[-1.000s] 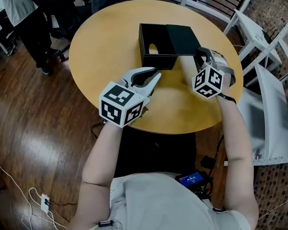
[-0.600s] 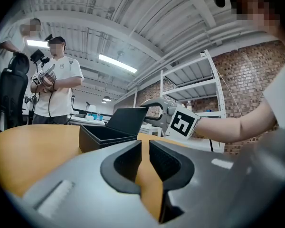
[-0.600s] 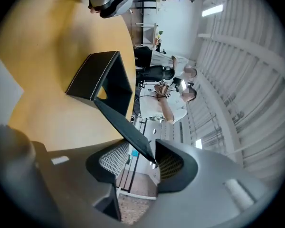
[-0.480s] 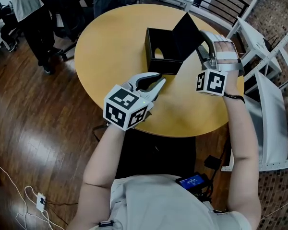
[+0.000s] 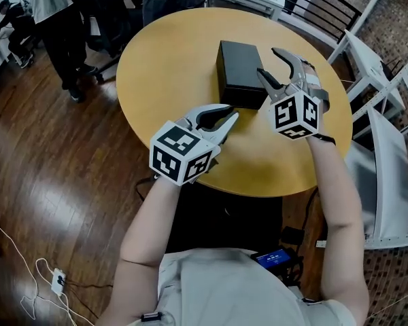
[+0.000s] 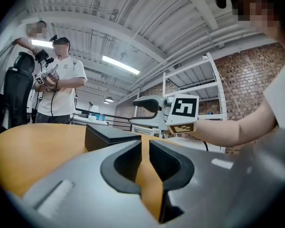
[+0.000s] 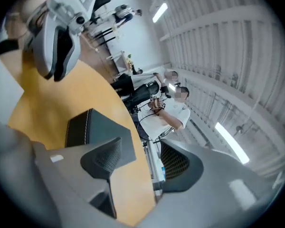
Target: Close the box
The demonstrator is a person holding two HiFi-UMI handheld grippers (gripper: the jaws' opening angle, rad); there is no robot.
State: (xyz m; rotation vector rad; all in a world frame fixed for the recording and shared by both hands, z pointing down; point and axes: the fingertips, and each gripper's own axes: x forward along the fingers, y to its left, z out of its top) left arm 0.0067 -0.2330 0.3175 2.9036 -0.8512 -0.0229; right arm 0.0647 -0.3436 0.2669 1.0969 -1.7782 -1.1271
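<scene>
A black box [image 5: 241,73] sits with its lid down on the round wooden table [image 5: 170,60], towards the far right. My right gripper [image 5: 268,62] hovers over the box's right near edge; its jaws are opening wide and nothing is between them. In the right gripper view the box [image 7: 92,127] lies just beyond the left pad of my right gripper [image 7: 140,151]. My left gripper [image 5: 229,116] rests near the table's front, short of the box, with its jaws shut on nothing. The left gripper view shows the left gripper [image 6: 145,156], the box [image 6: 109,137] ahead and the right gripper [image 6: 135,113] above it.
White folding chairs [image 5: 387,148] stand close to the table's right side. People [image 5: 61,19] and a dark office chair are beyond the far left edge. A small device [image 5: 272,255] and cables lie on the wooden floor below.
The lid went from lying flat open, through upright, to shut on the box. The right gripper let go of it and its jaws spread. The left gripper stayed put.
</scene>
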